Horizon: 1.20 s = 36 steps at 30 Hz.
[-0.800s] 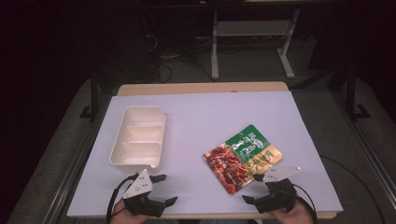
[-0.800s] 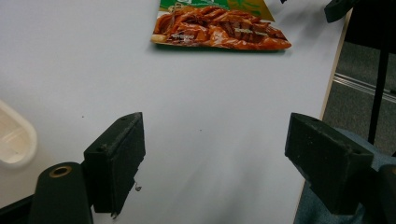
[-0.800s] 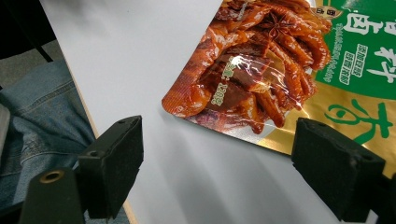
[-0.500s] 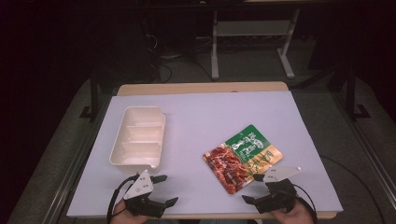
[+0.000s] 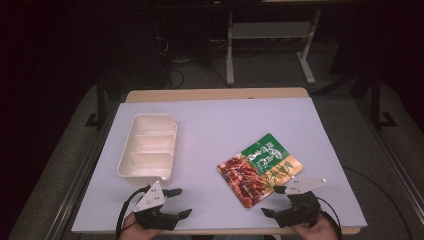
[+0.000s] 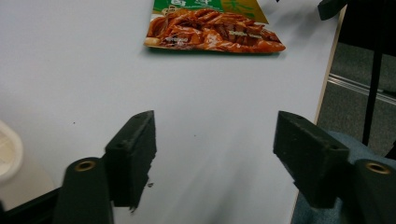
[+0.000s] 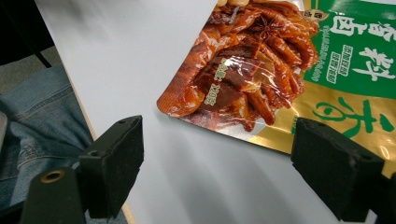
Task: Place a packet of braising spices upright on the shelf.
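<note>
High view: one white tabletop (image 5: 225, 125) carries two things, one cream tray (image 5: 148, 150) with three compartments on the left and one flat snack packet (image 5: 259, 167) on the right, well apart from each other. Two hand-held grippers sit at the near edge: the left hand-held gripper (image 5: 175, 202) just in front of the tray's near end, the right hand-held gripper (image 5: 274, 201) just beside the packet's near corner. Both have their jaws spread wide and hold nothing, as each gripper view confirms. The packet shows a photo of glossy red-brown braised food and a green and gold panel with white Chinese characters; small print on the clear part is too fine to read. Blue denim (image 7: 32, 121) shows beyond the tabletop edge in the right gripper view.
</note>
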Available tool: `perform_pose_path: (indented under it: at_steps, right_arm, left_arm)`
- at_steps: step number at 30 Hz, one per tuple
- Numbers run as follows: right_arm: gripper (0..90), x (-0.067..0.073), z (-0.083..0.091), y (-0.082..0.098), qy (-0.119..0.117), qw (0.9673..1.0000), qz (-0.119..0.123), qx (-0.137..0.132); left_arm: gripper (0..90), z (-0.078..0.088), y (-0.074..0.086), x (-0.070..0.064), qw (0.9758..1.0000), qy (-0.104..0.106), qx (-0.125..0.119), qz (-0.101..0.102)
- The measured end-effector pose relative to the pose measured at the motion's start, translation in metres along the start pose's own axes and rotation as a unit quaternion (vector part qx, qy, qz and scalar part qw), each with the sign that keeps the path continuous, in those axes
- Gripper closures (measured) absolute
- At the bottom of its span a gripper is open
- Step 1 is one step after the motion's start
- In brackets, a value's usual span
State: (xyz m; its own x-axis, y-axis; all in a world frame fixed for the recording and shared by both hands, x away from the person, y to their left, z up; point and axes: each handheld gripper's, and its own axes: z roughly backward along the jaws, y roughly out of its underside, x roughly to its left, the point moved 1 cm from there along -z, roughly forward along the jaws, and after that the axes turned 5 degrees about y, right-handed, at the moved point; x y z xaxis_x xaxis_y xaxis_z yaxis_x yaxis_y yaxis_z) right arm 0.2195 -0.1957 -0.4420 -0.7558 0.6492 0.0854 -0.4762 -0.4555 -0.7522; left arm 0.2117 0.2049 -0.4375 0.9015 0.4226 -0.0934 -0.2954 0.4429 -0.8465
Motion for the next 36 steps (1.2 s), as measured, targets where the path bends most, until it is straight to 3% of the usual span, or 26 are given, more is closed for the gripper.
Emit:
perform_pose_path:
  at_steps: [5, 6, 10, 12, 15, 22, 29, 36]
  right_arm:
    - [16.6, -0.002, 0.002, 0.001, 0.001, 1.0, -0.004, -0.004]
    - [16.6, -0.002, 0.002, 0.001, 0.001, 1.0, -0.004, -0.004]
    - [16.7, -0.004, 0.003, 0.001, 0.003, 1.0, -0.002, -0.006]
    - [16.6, -0.005, 0.004, 0.001, 0.005, 1.0, -0.003, -0.005]
    - [16.7, -0.007, 0.004, 0.002, 0.005, 0.9999, -0.005, -0.007]
    - [16.6, -0.011, 0.005, 0.003, 0.005, 0.9999, -0.008, -0.011]
    - [17.2, -0.018, 0.007, 0.002, 0.011, 0.9998, -0.01, -0.012]
    - [16.8, -0.018, 0.008, 0.002, 0.018, 0.9998, -0.008, -0.009]
  left_arm:
    - [53.2, 0.0, -0.005, 0.003, 0.9999, 0.009, -0.006, 0.01]
    - [53.2, -0.001, -0.006, 0.003, 0.9998, 0.012, -0.004, 0.013]
    - [69.4, -0.005, -0.011, 0.003, 0.9998, 0.017, 0.01, 0.002]
    - [72.0, -0.008, -0.014, 0.004, 0.9997, 0.02, 0.016, -0.006]
    - [83.0, -0.013, -0.02, 0.005, 0.9995, 0.024, 0.019, -0.012]
    - [90.0, -0.032, -0.042, 0.01, 0.9982, 0.043, 0.026, -0.034]
    - [90.0, -0.059, -0.062, 0.016, 0.9966, 0.042, 0.044, -0.056]
    - [90.0, -0.081, -0.074, 0.02, 0.9956, 0.046, 0.057, -0.058]
